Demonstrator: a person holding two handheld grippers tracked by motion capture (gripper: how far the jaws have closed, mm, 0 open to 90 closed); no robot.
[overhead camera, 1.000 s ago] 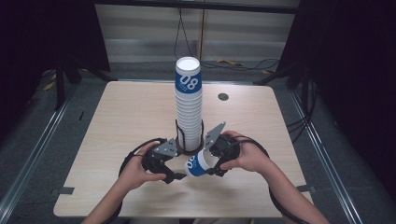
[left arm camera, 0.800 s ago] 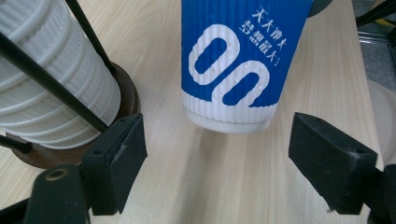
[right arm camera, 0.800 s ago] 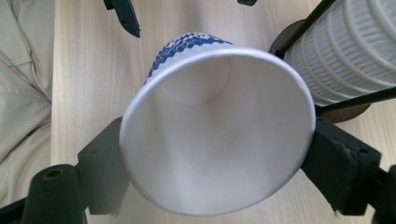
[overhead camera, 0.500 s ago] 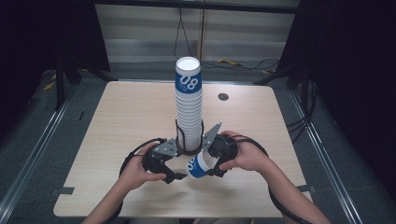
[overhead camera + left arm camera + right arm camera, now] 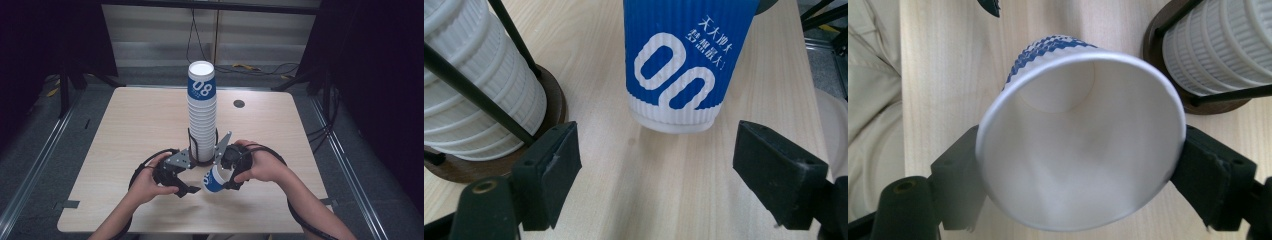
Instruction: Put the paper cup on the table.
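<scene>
The right tongs were clamped on the rim of a single blue-and-white paper cup, one black jaw pressing each side of the cup's wide mouth, as the right gripper view showed. The left tongs stood wide apart with nothing between the jaws; the cup's narrow base hung just beyond their tips, not touching either pad.

Counted: two tongs, one in each hand; one loose cup; one tall stack of cups on a round dark wooden base with thin black upright rods around its lower part; and one small dark disc lying on the table beyond the stack on the person's right.

The loose cup was tilted, its long axis running slantwise from the right tongs down toward the left tongs. Its open mouth faced the right tongs' camera and its closed base pointed at the left tongs. In the left gripper view the large white digits on its blue band read upside down. The cup sat near the table's front edge, just in front of the stack's base and between the two hands, held clear of the tabletop. The stack stood upright, topped by a blue-banded cup with its bottom upward.
</scene>
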